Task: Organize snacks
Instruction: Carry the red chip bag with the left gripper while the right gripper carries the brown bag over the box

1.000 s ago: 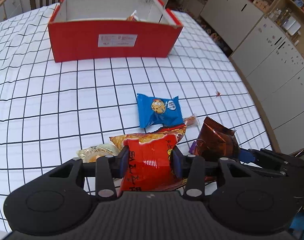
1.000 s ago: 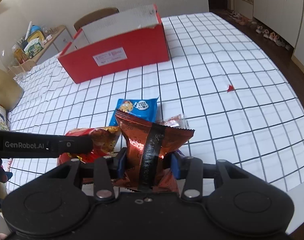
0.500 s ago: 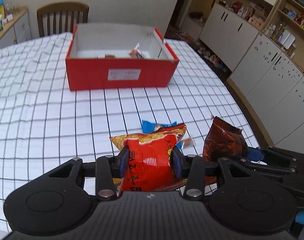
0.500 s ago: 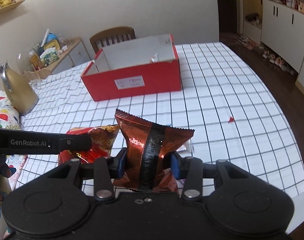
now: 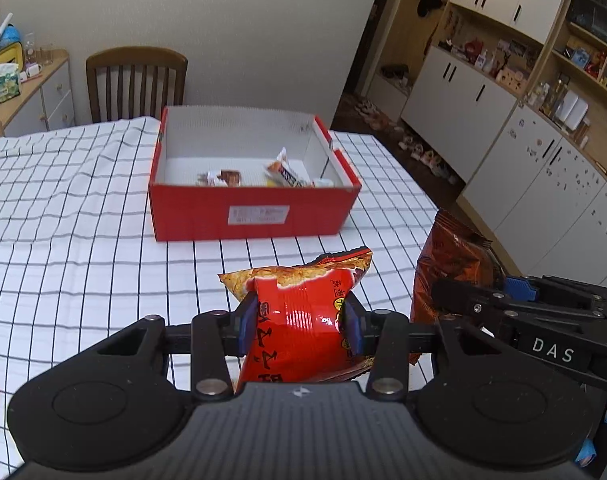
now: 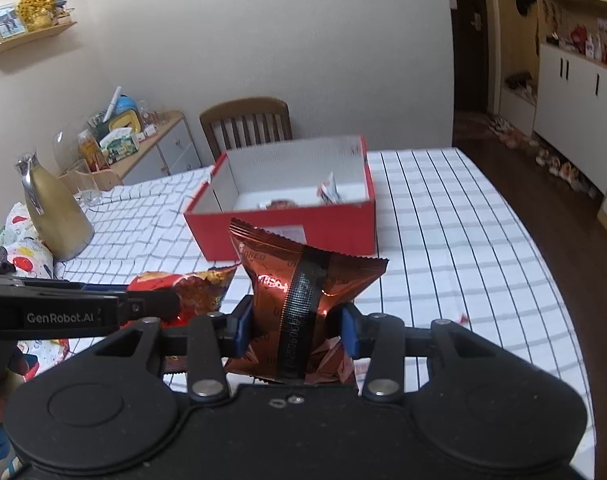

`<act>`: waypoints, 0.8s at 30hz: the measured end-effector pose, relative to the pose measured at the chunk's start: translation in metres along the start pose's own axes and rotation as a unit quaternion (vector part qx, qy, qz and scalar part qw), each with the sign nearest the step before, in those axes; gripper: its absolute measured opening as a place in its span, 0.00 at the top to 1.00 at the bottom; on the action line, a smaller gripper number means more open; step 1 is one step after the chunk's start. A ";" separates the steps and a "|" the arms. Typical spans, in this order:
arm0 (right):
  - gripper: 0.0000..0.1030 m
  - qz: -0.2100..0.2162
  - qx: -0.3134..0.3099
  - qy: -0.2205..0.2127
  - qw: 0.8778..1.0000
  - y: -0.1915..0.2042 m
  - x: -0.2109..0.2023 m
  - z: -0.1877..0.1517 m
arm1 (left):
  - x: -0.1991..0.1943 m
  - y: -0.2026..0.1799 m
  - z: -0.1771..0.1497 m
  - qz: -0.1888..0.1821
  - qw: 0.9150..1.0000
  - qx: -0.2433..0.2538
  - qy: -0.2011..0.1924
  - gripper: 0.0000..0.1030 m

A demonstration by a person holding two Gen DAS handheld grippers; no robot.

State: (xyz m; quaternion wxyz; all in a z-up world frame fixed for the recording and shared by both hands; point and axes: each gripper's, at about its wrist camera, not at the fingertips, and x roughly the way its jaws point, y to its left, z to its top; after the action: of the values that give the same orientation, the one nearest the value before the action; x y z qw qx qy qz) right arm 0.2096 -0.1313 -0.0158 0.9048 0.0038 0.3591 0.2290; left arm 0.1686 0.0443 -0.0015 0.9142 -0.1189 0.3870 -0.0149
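The left gripper (image 5: 299, 320) has its fingers closed on a red bag (image 5: 299, 312); the right gripper (image 6: 297, 326) pinches a brown bag (image 6: 303, 280). Both bags hang above the counter (image 5: 83, 248). The box (image 5: 251, 208) lies straight ahead of both, its long side facing them, slightly right of the left gripper.

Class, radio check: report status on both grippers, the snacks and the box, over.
Left gripper shut on red snack bag. Right gripper shut on copper snack bag. Red box ahead, open, a few snacks inside. Nothing between bags and box.
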 end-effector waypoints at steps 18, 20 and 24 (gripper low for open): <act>0.59 0.017 -0.053 -0.027 0.998 0.007 0.031 0.066 | 0.021 0.013 0.059 0.042 0.998 0.005 -0.040 0.59; 0.59 0.017 -0.058 -0.030 0.998 0.006 0.038 0.074 | 0.025 0.016 0.067 0.046 0.998 0.004 -0.044 0.59; 0.59 0.017 -0.068 -0.031 0.997 0.006 0.053 0.090 | 0.037 0.023 0.084 0.051 0.998 -0.003 -0.046 0.59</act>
State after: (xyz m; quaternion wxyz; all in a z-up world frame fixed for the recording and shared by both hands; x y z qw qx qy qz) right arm 0.2996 -0.0900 0.0172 0.9095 -0.0445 0.3146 0.2681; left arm 0.2529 0.0794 0.0236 0.9303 -0.1019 0.3504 0.0382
